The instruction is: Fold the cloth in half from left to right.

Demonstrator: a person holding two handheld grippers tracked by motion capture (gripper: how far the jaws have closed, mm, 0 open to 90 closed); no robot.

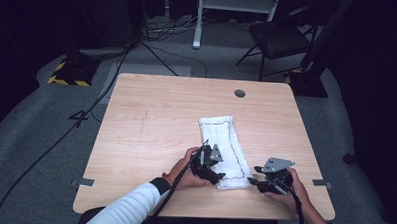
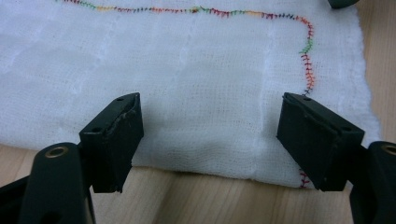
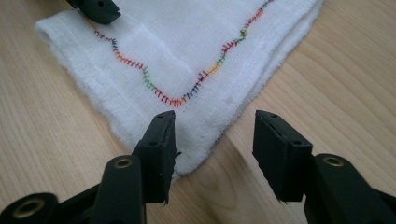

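A folded white cloth with a line of many-coloured stitching lies lengthwise on the wooden table. My left gripper is at its near left corner, and my right gripper is at its near right corner. In the left gripper view the jaws of the left gripper stand wide apart, low over the cloth's near edge, with nothing pinched. In the right gripper view the right gripper is open, its left jaw over the cloth's corner and its right jaw over bare wood.
A round cable hole sits near the table's far edge. Beyond the table stand a black chair and a white frame, with cables running over the grey floor. The table's front edge lies just below both hands.
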